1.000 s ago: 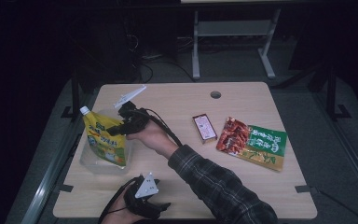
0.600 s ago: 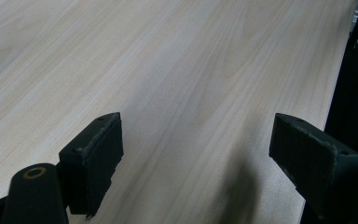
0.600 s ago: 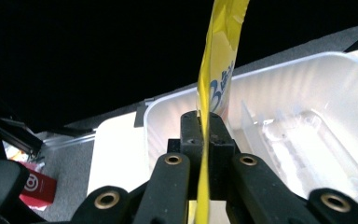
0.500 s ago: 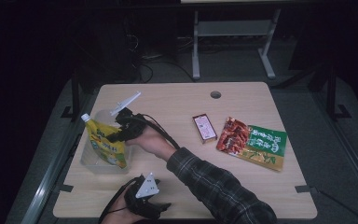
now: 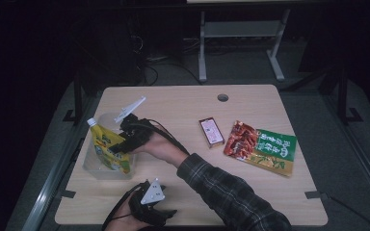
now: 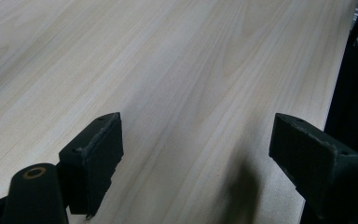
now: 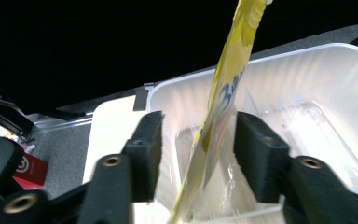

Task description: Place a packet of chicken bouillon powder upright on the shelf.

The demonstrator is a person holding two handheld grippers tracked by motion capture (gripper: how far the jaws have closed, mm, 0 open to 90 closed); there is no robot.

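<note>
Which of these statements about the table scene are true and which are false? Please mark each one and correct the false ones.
1. The yellow pouch stands inside the clear plastic container. True.
2. The right gripper is clamped tight on the pouch. False: its jaws have just been opening; the pouch is between them, but the pads stand apart from it.
3. The left gripper is open above the bare wooden table. True.
4. The small pink box lies inside the container. False: it lies on the table, beside the red and green packet.
5. The pouch has a white cap at its top. True.
</note>
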